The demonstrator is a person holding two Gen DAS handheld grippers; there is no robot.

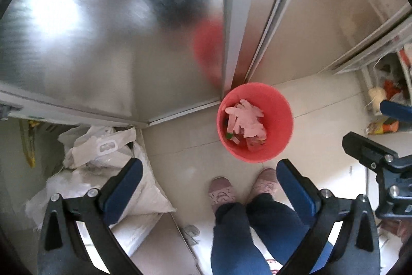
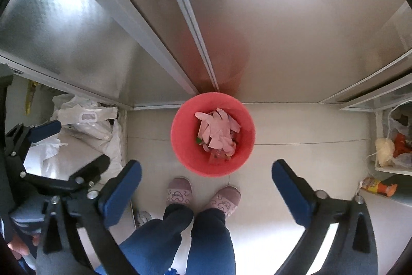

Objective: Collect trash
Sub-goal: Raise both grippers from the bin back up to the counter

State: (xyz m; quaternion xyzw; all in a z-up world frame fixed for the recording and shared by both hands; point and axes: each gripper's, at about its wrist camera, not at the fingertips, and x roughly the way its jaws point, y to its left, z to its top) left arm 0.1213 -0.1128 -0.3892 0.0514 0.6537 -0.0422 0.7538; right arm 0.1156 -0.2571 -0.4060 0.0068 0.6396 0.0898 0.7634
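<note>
A red round bin point(image 1: 280, 120) stands on the pale tiled floor against the metal doors; it also shows in the right wrist view point(image 2: 185, 146). Inside it lie pink gloves point(image 1: 246, 117) point(image 2: 219, 129) and small bits of trash. My left gripper point(image 1: 209, 166) is open and empty, held high above the floor, with the bin ahead between its blue fingers. My right gripper point(image 2: 206, 169) is open and empty, just short of the bin. Each gripper shows in the other's view, the right one point(image 1: 365, 125) and the left one point(image 2: 77, 146), both open.
The person's legs and pink slippers point(image 2: 203, 195) stand just before the bin. White plastic bags point(image 1: 103, 146) point(image 2: 87, 125) are piled at the left. A shelf with bags and packets point(image 2: 394, 146) is at the right, and a packet point(image 2: 378, 186) lies on the floor there.
</note>
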